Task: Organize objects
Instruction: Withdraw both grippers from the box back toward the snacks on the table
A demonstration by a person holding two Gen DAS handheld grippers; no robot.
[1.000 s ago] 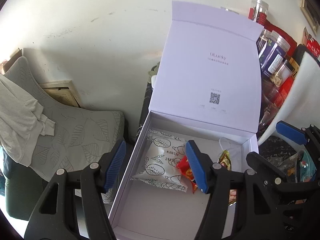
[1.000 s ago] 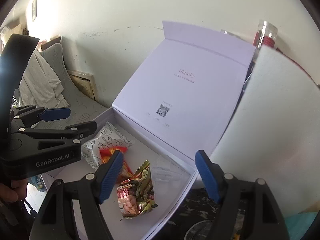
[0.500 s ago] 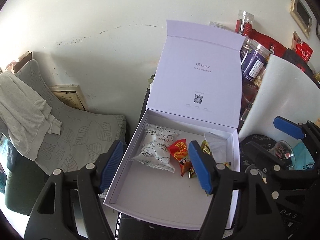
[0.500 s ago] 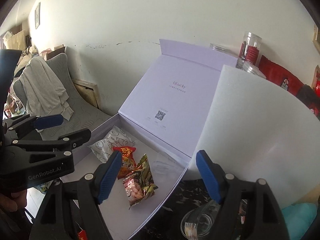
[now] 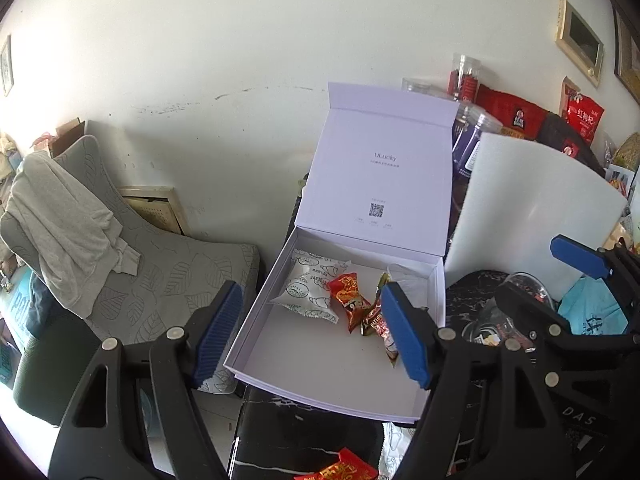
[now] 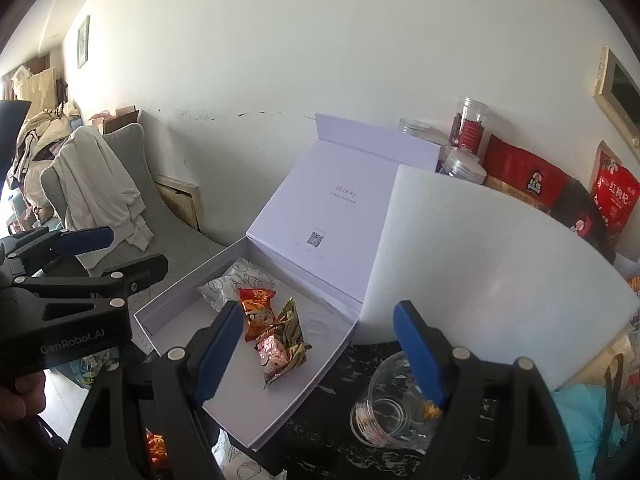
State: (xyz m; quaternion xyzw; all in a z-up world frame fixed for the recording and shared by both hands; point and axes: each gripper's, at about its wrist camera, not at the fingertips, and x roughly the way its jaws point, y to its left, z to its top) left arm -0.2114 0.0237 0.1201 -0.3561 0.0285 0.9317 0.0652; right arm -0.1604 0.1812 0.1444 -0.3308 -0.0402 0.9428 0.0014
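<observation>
A white box (image 5: 256, 344) (image 6: 344, 344) stands open on the dark marble table, its lid upright against the wall. Inside lie a white patterned packet (image 5: 310, 292) (image 6: 224, 284), a red snack packet (image 5: 348, 296) (image 6: 256, 312) and a green-gold snack packet (image 5: 376, 320) (image 6: 284, 344). My left gripper (image 5: 312, 334) (image 6: 132, 250) hovers above the box's near left corner, its jaws opening with nothing held between them. My right gripper (image 6: 320, 350) (image 5: 540, 276) is open and empty over the box's right edge. Another red packet (image 5: 340, 470) lies on the table in front of the box.
A clear jar (image 6: 384, 412) (image 5: 500, 320) lies on its side right of the box. A white foam sheet (image 6: 480, 256) leans behind it. Jars and red bags (image 6: 520, 176) crowd the back right. A grey chair with a pale garment (image 5: 68, 220) stands to the left.
Both grippers have drawn back and up from the box, so the whole box and the table edge now show. The left jaws stand wider apart.
</observation>
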